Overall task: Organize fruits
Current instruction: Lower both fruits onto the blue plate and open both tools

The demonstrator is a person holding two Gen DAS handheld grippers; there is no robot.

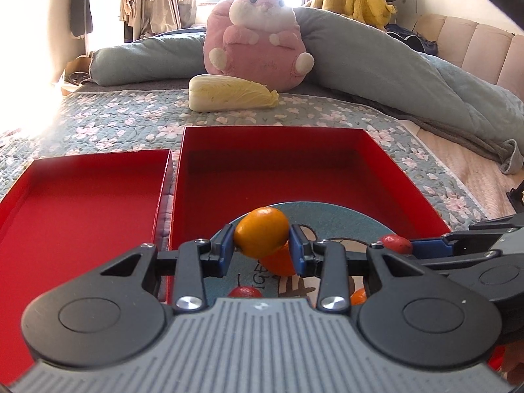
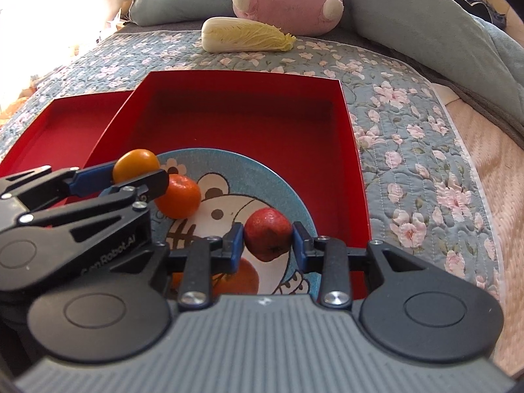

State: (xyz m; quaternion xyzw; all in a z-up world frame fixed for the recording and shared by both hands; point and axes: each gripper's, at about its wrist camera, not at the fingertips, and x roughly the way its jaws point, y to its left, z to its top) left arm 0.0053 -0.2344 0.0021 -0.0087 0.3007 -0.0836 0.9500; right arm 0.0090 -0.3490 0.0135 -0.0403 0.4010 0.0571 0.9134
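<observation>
My left gripper [image 1: 262, 245] is shut on a small yellow-orange fruit [image 1: 261, 235] and holds it above a blue cartoon plate [image 1: 327, 219] that lies in a red box [image 1: 271, 137]. My right gripper [image 2: 268, 240] is shut on a small red fruit [image 2: 268, 237] above the same plate [image 2: 271, 177]. An orange [image 2: 178, 196] and a second orange [image 2: 239, 278] lie on the plate. In the right wrist view the left gripper [image 2: 137, 172] holds its yellow-orange fruit [image 2: 136, 163] at the plate's left edge. In the left wrist view the right gripper's red fruit [image 1: 396, 242] shows at right.
A second shallow red box [image 1: 82, 196] lies to the left of the first. A napa cabbage [image 1: 229, 93] and a pink plush toy [image 1: 258, 32] lie behind on the floral quilt [image 2: 409, 114]. A rolled grey duvet [image 1: 393, 65] runs along the back and right.
</observation>
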